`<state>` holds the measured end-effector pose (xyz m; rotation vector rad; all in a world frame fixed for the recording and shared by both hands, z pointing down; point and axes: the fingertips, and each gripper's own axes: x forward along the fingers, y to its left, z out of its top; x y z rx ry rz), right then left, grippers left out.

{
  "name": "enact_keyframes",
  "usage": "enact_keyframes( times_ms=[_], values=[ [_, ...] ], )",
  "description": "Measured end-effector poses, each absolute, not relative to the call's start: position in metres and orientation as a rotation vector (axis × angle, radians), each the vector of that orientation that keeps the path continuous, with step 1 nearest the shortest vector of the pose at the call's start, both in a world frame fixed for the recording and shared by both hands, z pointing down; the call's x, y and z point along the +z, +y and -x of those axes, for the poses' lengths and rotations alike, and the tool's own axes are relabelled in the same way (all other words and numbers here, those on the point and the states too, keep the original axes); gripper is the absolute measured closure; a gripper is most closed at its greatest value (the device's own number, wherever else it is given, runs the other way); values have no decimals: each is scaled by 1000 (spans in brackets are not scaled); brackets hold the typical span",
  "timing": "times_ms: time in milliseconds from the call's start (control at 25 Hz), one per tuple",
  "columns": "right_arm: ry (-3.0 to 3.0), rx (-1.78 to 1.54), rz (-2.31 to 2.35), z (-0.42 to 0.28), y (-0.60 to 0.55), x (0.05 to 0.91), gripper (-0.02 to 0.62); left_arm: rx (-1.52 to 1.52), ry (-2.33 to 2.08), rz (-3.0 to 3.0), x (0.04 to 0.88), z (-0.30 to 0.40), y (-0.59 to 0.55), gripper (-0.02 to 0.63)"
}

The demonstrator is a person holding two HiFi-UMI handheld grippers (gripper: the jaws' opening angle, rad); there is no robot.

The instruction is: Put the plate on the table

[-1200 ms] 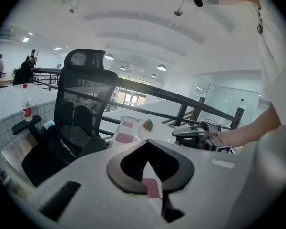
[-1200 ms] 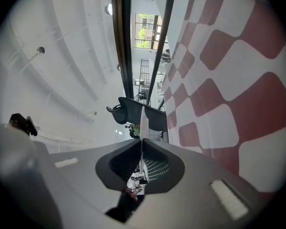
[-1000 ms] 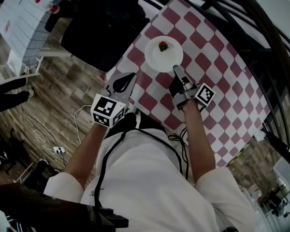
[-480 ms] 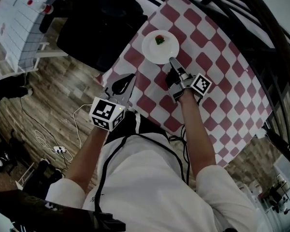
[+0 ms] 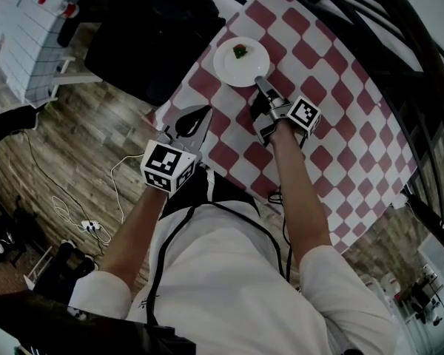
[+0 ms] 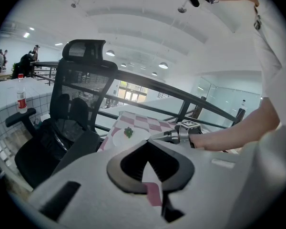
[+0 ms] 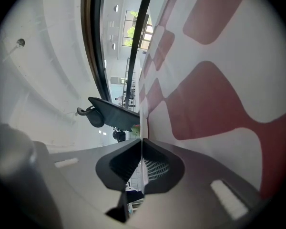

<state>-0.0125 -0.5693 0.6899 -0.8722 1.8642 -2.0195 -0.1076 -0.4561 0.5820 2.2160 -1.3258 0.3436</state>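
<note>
Dim head view; bright, fisheye-warped gripper views.

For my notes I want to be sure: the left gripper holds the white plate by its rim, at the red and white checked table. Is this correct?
Not quite. The right gripper, not the left gripper, holds the white plate by its rim, at the red and white checked table. The head view shows its fingers closed on the rim.

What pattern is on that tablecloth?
Red and white checks cover the tablecloth; the head view shows it best.
</note>
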Motion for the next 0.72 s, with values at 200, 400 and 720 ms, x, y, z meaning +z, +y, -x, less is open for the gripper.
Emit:
enact_keyframes(
  times_ms=[200,400,720],
  values=[
    [1823,-2079,963,12,-567,701,580,346,-1328,-2214,581,111,-454,598],
    [1805,-2110,1054,11,-567,708,575,344,-1333,-2217,578,114,-455,598],
    [1798,-2126,1181,7,-566,719,566,339,-1324,-2229,574,111,-451,598]
  ],
)
